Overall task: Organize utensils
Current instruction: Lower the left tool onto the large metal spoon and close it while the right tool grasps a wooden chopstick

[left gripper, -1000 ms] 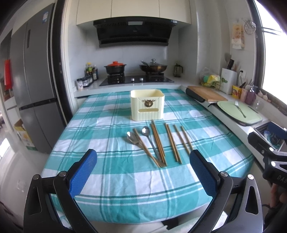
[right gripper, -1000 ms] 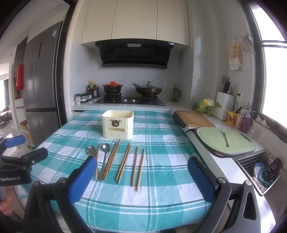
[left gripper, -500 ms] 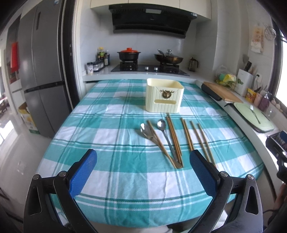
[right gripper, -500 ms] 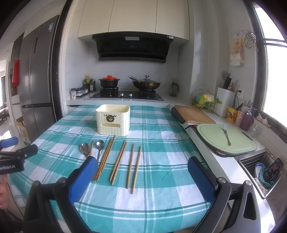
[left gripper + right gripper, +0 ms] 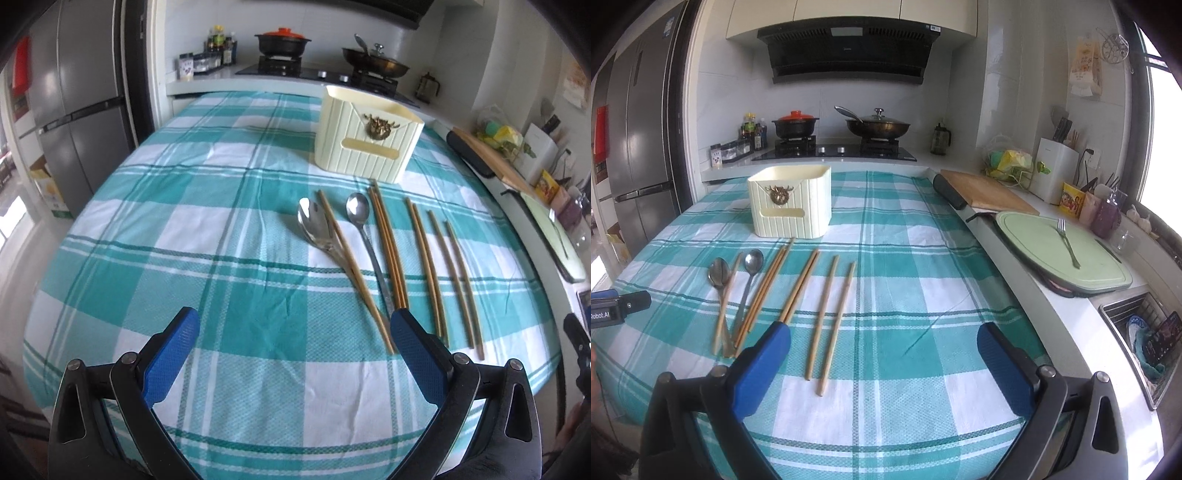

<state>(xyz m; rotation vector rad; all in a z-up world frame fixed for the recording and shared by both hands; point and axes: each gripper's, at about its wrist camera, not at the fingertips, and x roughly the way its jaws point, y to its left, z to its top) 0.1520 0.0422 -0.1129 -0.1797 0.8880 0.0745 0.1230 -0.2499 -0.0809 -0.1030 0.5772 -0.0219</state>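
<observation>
Lying flat on the surface [image 5: 923, 258], thin wooden chopsticks [image 5: 827, 314] (light, stiff, slippery) want pinching mid-length, both tools, left [image 5: 291, 354] and right [image 5: 882, 363], gaping apart, empty.

Both wrist views face stove, sharing checked table [image 5: 229, 229], holder [image 5: 790, 201]

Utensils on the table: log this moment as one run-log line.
left tool: open, empty | right tool: open, empty | spoons, chopsticks: on tablecloth | holder: upright, behind them

A teal-checked tablecloth [image 5: 905, 258] carries a cream utensil holder [image 5: 790, 201], two spoons [image 5: 751, 264] and wooden chopsticks [image 5: 834, 314].
</observation>
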